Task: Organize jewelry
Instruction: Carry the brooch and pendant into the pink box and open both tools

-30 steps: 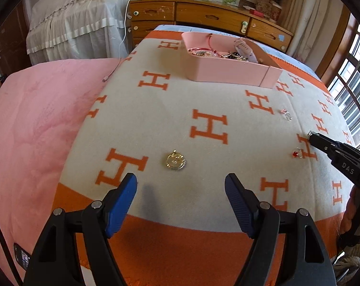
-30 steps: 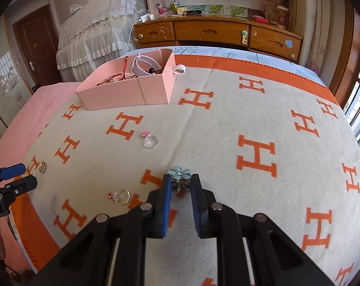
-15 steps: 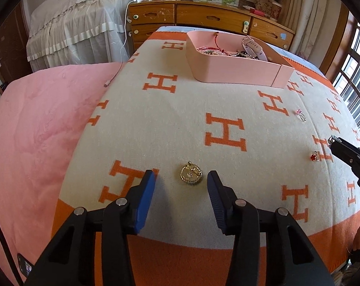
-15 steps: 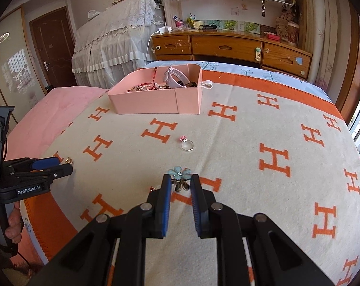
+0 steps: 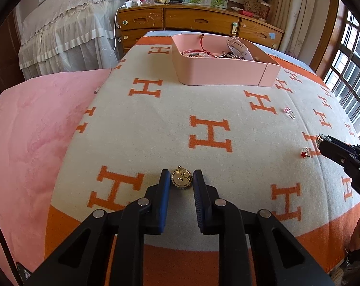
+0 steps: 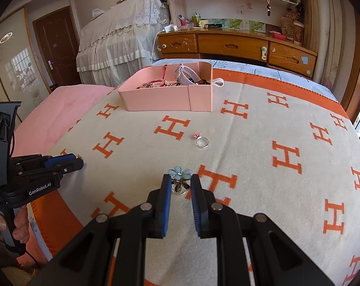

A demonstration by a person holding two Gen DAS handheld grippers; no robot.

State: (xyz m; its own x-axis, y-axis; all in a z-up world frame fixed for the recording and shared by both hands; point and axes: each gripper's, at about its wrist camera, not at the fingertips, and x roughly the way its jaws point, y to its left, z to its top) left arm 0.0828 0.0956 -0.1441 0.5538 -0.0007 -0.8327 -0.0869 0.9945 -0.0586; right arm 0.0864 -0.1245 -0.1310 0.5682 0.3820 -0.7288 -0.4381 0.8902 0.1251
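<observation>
My left gripper (image 5: 181, 178) is shut on a round gold pendant (image 5: 181, 179), low over the orange-and-cream blanket (image 5: 156, 124). My right gripper (image 6: 179, 181) is shut on a blue flower ring (image 6: 179, 175) and holds it above the blanket. A pink jewelry box (image 5: 224, 70) with bracelets and a white watch stands at the far side; it also shows in the right wrist view (image 6: 165, 95). A ring with a pink stone (image 6: 201, 140) lies between my right gripper and the box. A ring with a red stone (image 5: 304, 153) lies near the right gripper's tip (image 5: 321, 139).
A pink bedspread (image 5: 24, 143) lies left of the blanket. A wooden dresser (image 6: 237, 45) stands behind the bed, a lace-covered piece of furniture (image 6: 122, 40) to its left. Windows are at the right. The left gripper also shows in the right wrist view (image 6: 78, 160).
My left gripper moved forward and closed from wide open onto the gold pendant. My right gripper rose and pulled back with the flower ring in it.
</observation>
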